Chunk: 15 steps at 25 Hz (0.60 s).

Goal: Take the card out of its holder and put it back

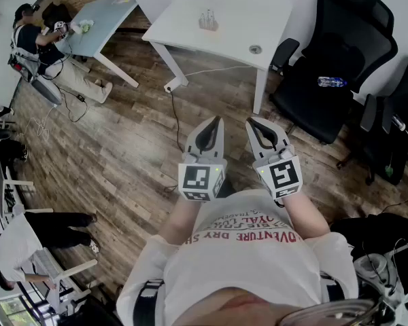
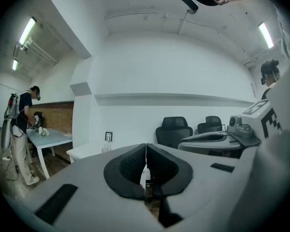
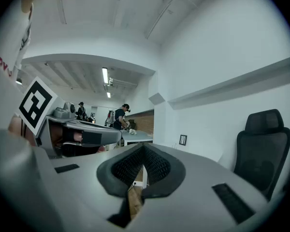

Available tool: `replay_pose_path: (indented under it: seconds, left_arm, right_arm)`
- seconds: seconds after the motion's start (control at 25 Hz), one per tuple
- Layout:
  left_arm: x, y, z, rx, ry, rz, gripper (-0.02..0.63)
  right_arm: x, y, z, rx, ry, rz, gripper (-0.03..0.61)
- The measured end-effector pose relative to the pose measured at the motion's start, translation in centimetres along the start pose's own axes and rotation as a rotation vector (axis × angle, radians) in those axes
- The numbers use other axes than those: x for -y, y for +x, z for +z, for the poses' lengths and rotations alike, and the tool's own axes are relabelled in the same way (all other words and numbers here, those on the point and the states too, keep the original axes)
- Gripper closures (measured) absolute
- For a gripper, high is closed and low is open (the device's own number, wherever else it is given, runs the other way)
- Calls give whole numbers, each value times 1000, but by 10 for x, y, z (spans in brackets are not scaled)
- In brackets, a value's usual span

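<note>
Head view: left gripper (image 1: 216,120) and right gripper (image 1: 250,121), ribbed black fingers (image 2: 130,164) pressed together, empty.

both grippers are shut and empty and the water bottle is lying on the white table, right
No: the water bottle lies on the seat of the black chair, not the white table, as the head view shows. The left gripper and right gripper are shut and empty.

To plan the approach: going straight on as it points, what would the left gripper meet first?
Probably the white table, near the clear holder; the way there looks free. Held about level, the left gripper might pass above it.
</note>
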<state>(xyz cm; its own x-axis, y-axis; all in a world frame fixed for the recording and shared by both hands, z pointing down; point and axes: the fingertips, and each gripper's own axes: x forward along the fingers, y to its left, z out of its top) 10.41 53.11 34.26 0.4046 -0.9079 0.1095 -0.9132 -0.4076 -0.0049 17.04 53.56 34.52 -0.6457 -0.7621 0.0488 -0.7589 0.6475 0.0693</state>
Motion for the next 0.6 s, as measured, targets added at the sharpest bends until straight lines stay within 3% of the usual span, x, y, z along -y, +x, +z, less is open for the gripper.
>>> replay_pose_path:
  seconds: [0.6]
  left_arm:
    - [-12, 16, -11, -43, -43, -15, 589]
  right_arm:
    - [14, 13, -17, -17, 86, -4, 554]
